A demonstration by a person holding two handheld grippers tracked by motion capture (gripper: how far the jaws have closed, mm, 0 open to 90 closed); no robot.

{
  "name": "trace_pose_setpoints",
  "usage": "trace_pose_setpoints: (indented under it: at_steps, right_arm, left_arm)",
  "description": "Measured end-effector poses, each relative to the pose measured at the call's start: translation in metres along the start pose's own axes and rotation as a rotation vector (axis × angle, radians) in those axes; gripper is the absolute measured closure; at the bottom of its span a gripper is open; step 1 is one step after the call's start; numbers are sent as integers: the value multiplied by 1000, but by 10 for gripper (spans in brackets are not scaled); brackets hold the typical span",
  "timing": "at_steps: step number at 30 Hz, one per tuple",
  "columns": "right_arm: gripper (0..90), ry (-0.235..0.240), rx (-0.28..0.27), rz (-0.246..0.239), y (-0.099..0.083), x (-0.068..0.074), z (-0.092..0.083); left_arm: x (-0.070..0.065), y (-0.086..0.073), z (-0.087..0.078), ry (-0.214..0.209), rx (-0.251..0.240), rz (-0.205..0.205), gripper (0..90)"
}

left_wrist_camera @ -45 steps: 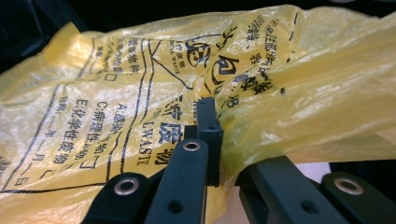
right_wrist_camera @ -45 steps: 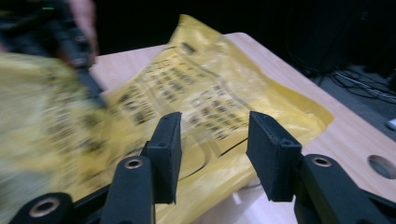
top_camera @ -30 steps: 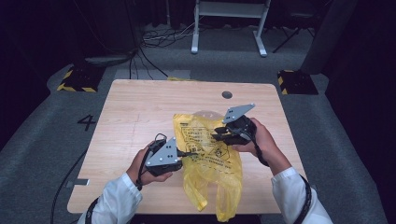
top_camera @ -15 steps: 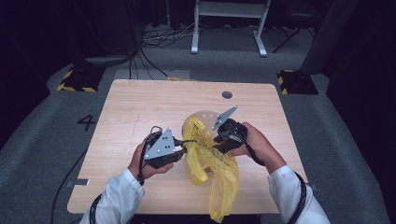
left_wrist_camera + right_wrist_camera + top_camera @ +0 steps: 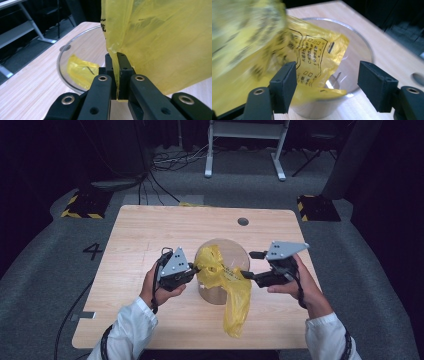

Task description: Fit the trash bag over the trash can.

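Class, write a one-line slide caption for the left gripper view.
Left gripper pinches yellow bag edge beside the clear container.

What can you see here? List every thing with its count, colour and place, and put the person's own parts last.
Bag: one, yellow with black print, draped over the container.
Container: one, clear, round, mid-table.
Table: one, light wood, hole near its far edge.
Frame: one, white, on the floor behind.
Left gripper: black, shut on the bag's edge.
Right gripper: black, jaws just opened, beside the bag.
Sleeves: two, white.

The right tool (image 5: 248, 265) has just opened, releasing the yellow bag (image 5: 227, 280).
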State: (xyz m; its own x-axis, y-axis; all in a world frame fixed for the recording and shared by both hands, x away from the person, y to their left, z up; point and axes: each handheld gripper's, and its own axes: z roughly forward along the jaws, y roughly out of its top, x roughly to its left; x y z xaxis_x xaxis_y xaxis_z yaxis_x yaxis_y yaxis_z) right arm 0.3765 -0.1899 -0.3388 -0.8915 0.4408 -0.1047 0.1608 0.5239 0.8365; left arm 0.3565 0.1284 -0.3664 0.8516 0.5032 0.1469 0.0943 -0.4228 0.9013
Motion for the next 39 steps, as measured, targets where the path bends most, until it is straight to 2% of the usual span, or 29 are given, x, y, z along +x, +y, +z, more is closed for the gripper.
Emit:
trace_pose_setpoints:
  at_steps: [2,4,8,10,12,13,14,17,18,19,20,21,23,24,26,29,33,39]
  right_arm:
    - [321,17,-23,-18,-9,5,-11]
    - [319,22,-28,-46,-20,10,-19]
    - [308,51,-54,-105,-32,26,-23]
    - [308,66,-79,-133,-34,36,-21]
    - [307,65,-91,-185,-33,50,-17]
    - [307,65,-91,-185,-33,50,-17]
    - [305,60,-124,-211,-29,62,-14]
    - [313,42,-138,-228,-27,66,-12]
    - [362,12,-158,-246,-22,72,-8]
    - [362,12,-158,-246,-22,72,-8]
    - [411,7,-165,-245,-21,72,-7]
    - [517,-11,-180,-259,-18,73,-4]
    - [625,-1,-188,-259,-16,73,-3]
    - [695,-3,-184,-252,-15,72,-2]
    - [778,6,-188,-234,-14,69,0]
    - [844,13,-203,-168,-14,61,0]
    - [864,22,-205,-69,-15,48,0]
    - [871,30,-167,39,-18,35,7]
  left_arm:
    - [2,-1,2,-1,-2,-24,896]
    - [4,-1,5,0,3,-29,896]
    - [6,-2,9,6,9,-53,896]
    - [6,-2,10,14,13,-58,896]
    - [6,-2,13,15,23,-59,896]
    - [6,-2,13,15,23,-59,896]
    - [6,-3,15,21,33,-57,896]
    - [7,-5,17,19,42,-64,896]
    - [8,-6,17,18,44,-71,896]
    - [8,-6,17,18,44,-71,896]
    - [10,-7,17,16,41,-81,896]
    - [10,-8,17,14,44,-79,895]
    - [9,-8,18,12,49,-76,895]
    - [9,-9,18,10,48,-76,894]
    - [10,-10,18,14,45,-73,892]
    - [10,-11,15,18,37,-71,848]
    - [6,-13,8,32,10,-63,734]
    - [-2,-9,-7,48,-40,-35,495]
